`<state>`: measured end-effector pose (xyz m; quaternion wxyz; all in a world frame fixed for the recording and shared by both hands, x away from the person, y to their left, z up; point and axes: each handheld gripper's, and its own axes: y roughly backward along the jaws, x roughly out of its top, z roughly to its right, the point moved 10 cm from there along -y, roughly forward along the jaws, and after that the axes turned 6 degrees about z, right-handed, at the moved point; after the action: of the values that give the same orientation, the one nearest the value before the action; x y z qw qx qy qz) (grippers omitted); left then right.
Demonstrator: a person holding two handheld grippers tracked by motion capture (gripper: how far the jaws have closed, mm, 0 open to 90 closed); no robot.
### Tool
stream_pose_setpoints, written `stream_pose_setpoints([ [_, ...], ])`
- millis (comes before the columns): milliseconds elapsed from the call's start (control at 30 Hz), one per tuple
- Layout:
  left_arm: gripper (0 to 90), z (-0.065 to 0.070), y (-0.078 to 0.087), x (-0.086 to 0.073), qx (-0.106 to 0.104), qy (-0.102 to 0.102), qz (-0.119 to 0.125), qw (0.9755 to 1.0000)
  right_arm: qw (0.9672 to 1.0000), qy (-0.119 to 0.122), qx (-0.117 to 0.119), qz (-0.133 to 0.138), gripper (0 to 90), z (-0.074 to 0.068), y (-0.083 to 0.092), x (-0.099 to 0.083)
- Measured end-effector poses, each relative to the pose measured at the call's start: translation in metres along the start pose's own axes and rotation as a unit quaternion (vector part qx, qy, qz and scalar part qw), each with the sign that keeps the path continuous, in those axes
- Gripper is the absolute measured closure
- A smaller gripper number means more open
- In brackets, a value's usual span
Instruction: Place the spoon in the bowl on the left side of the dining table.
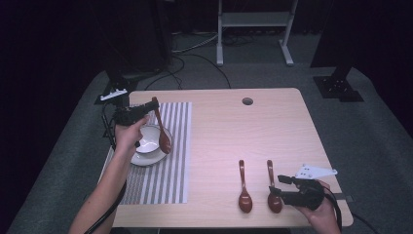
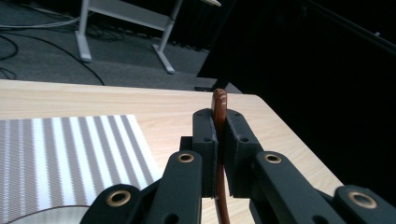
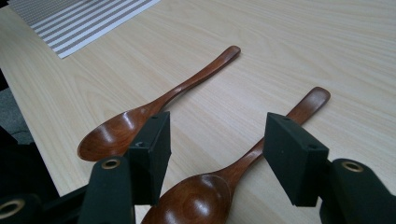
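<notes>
My left gripper (image 1: 147, 107) is shut on the handle of a brown wooden spoon (image 1: 161, 127), which hangs bowl-down over the white bowl (image 1: 146, 157) on the striped placemat (image 1: 165, 175). In the left gripper view the spoon handle (image 2: 219, 109) stands clamped between the pads (image 2: 204, 140). Two more wooden spoons lie near the table's front edge, one further left (image 1: 243, 187) and one further right (image 1: 272, 187). My right gripper (image 1: 274, 184) stands open beside the right spoon. In the right gripper view its jaws straddle that spoon (image 3: 233, 172) without touching it, with the other spoon (image 3: 154, 105) to the left.
The wooden table (image 1: 234, 126) has a round cable hole (image 1: 247, 101) near its far edge. A white metal stand (image 1: 253, 29) and cables lie on the grey floor beyond. The table's front edge lies close behind my right gripper.
</notes>
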<state>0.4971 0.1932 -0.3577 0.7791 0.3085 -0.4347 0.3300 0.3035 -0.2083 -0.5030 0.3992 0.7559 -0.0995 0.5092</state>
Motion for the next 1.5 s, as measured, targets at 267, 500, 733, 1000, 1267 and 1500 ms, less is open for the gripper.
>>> stream_pose_setpoints([
  [267, 84.3, -0.014, 0.007, 0.009, 0.017, 0.003, 0.008, 0.9998, 1.0000, 0.000, -0.001, 0.000, 40.6, 0.000, -0.001, 0.000],
  [500, 84.3, -0.024, 0.011, 0.017, 0.031, 0.004, 0.016, 0.9994, 1.0000, 0.001, -0.002, 0.000, 40.6, 0.000, -0.001, 0.001],
  [733, 84.3, -0.037, 0.014, 0.021, 0.045, 0.010, 0.023, 0.9986, 1.0000, 0.001, -0.003, 0.001, 40.6, 0.001, 0.000, 0.001],
  [1000, 84.3, -0.056, 0.017, 0.017, 0.065, 0.028, 0.030, 0.9970, 1.0000, 0.001, -0.002, -0.001, 40.7, 0.000, 0.000, 0.001],
  [1267, 84.3, -0.072, 0.024, 0.016, 0.088, 0.033, 0.034, 0.9950, 1.0000, 0.002, 0.001, 0.003, 40.6, -0.001, 0.000, 0.003],
  [1500, 84.3, -0.085, 0.025, 0.011, 0.104, 0.041, 0.036, 0.9931, 1.0000, 0.003, 0.004, 0.003, 40.6, -0.003, -0.001, 0.004],
])
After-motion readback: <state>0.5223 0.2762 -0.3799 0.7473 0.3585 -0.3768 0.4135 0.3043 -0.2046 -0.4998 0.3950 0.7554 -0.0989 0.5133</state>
